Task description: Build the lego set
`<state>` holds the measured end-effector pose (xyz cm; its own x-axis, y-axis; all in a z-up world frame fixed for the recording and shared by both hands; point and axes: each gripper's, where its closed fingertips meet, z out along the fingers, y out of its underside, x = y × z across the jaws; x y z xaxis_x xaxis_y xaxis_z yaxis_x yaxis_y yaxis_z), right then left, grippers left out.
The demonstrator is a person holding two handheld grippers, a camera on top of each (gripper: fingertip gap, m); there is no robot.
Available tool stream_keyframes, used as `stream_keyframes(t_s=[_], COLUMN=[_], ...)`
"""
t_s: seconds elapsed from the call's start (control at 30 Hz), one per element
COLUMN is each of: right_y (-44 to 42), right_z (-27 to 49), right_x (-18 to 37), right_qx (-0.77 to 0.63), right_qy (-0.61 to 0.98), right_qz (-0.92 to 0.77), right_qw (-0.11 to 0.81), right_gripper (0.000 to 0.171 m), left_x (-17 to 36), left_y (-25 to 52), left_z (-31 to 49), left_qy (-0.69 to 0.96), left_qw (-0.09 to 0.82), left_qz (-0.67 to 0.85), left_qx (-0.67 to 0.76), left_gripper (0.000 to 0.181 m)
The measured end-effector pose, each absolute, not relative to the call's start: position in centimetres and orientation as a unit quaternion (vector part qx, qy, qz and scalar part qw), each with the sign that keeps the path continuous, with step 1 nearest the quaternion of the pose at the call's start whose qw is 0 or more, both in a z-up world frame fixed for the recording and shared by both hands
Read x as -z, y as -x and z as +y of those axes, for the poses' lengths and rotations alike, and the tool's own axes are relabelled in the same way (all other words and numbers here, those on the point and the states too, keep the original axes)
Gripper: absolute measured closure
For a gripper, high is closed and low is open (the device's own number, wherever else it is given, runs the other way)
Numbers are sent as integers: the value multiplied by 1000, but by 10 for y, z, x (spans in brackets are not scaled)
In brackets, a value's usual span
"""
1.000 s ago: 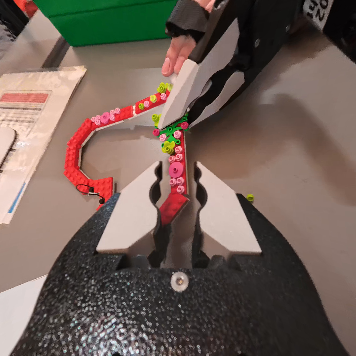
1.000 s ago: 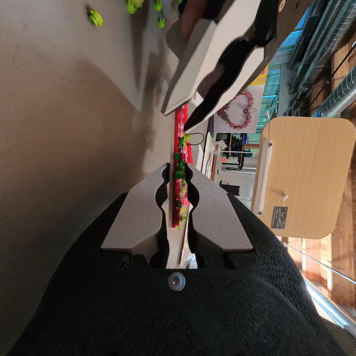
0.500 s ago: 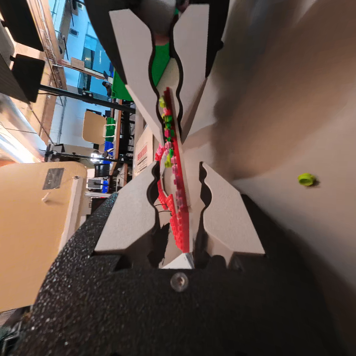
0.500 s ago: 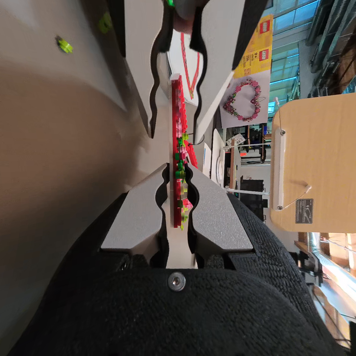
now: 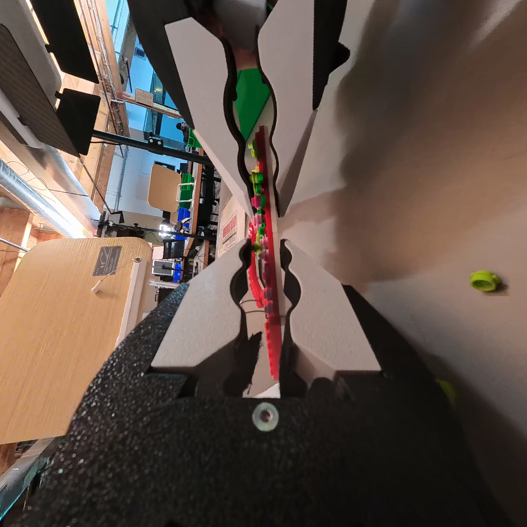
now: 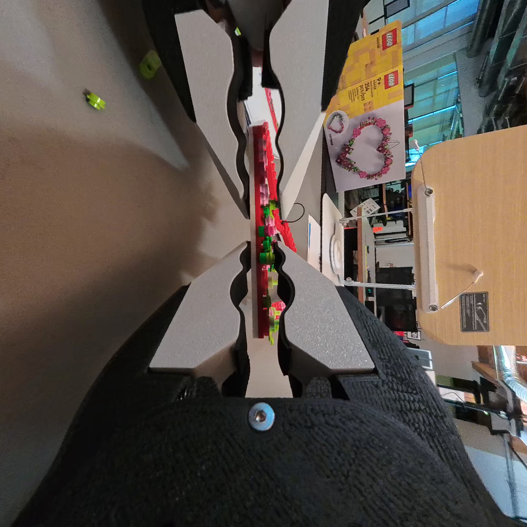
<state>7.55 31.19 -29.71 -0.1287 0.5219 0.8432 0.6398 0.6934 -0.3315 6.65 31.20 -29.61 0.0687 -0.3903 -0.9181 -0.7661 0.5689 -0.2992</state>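
Edgewise, the red lego heart frame (image 5: pixel 272 299) sits pinched between both narrowed hand-held grippers, left (image 5: pixel 266 246) and right (image 6: pixel 261 246).

The grey fingers (image 6: pixel 322 319) cover the near end of the red lego strip (image 6: pixel 261 199); a loose lime piece (image 5: pixel 447 393) blurs past the left gripper's body.

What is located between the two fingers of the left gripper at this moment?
In the left wrist view, the red lego strip with pink and green studs stands edge-on between the left gripper fingers. The right gripper faces it from the far end.
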Motion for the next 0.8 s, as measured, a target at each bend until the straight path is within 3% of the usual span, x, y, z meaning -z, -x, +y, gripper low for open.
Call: stream_keyframes(t_s=[0.8], right_y=[-76], right_z=[303], right_x=[288], right_qx=[-11], right_qy=[391], right_qz=[-739], right_qw=[548], right_gripper=[145], left_x=[298], left_y=[-64], left_z=[314], left_qy=[480], left_qw=[572], left_qz=[655], left_qx=[-115], left_gripper=[165])
